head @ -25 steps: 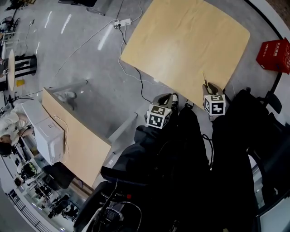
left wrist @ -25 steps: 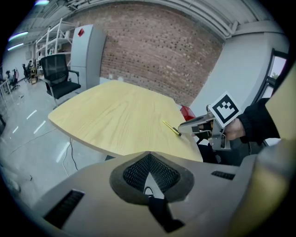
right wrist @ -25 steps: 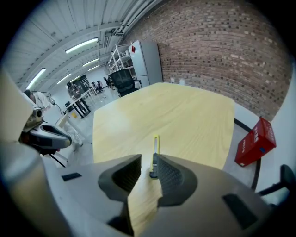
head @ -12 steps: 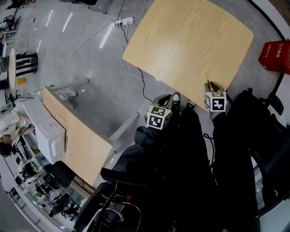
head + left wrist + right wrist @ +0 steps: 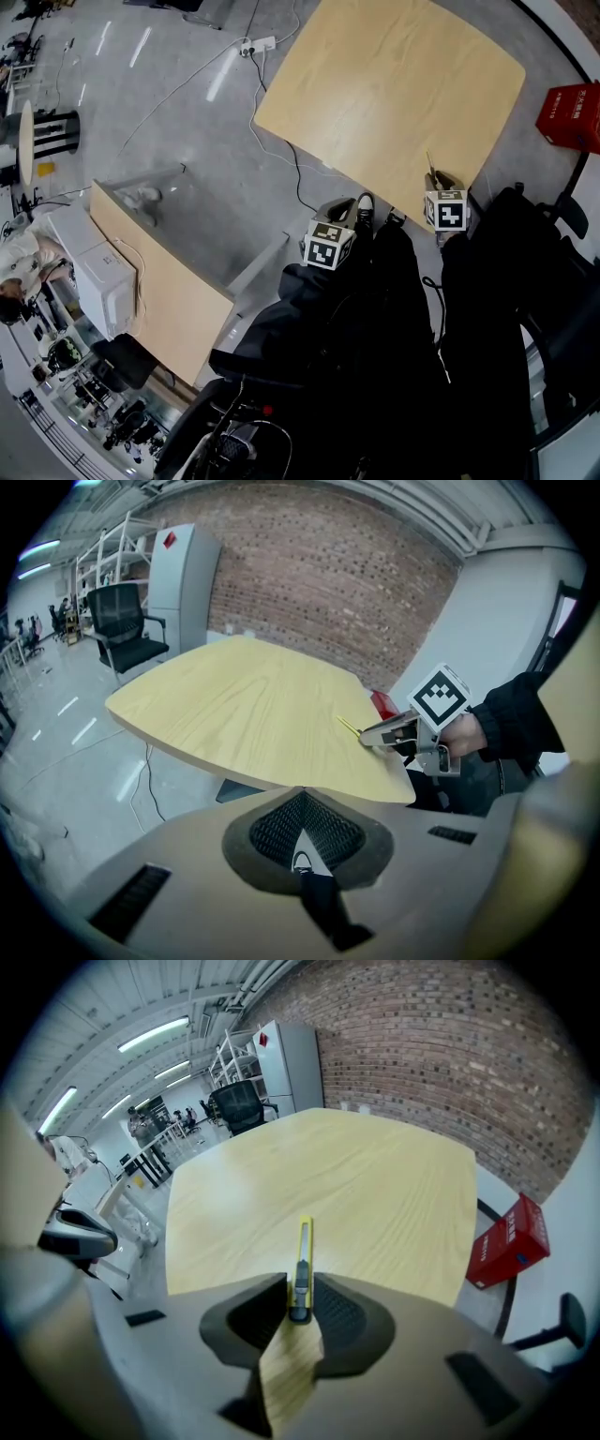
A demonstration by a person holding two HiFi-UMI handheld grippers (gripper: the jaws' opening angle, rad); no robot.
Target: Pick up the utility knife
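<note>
**Right gripper closing in on the utility knife, lift not yet begun**

The right gripper's (image 5: 298, 1290) jaws have just been closing. They now stand slightly apart, with the near end of the yellow utility knife (image 5: 302, 1258) between them and the pads just beside its sides. The knife lies flat on the wooden table (image 5: 375, 1176) near its edge, so the grasp looks close but unfinished. The left gripper (image 5: 302, 841) hangs beside the table, its jaws together and empty. Count: one knife, two grippers, one red box (image 5: 511, 1241) on the floor.
</note>
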